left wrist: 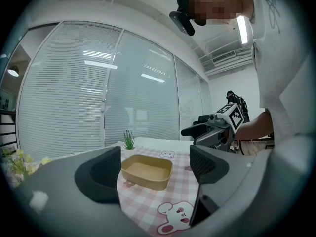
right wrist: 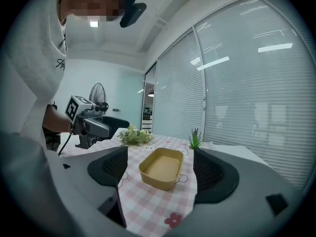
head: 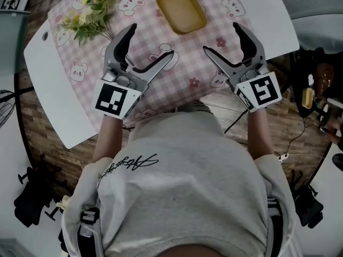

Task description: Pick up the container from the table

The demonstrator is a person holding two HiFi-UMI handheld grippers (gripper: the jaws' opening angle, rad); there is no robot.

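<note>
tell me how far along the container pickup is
Nothing done yet: the yellow container sits untouched on the checked tablecloth. In hand: nothing; left gripper and right gripper are both open and empty, short of it. Left: reach in, close on it, lift.

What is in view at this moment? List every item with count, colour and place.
container: one, yellow, empty, on the tablecloth, ahead of both grippers
tablecloth: one, pink check with bunny prints, over the table
table: one, white
flower bunch: one, pale yellow and green, on the cloth left of the container
small plant: one, green, upright beyond the container
fan: one, dark, standing off the table
left gripper: one, grey and black, open, empty, above the cloth
right gripper: one, same colours, open, empty
sweatshirt: one, grey, on the person
</note>
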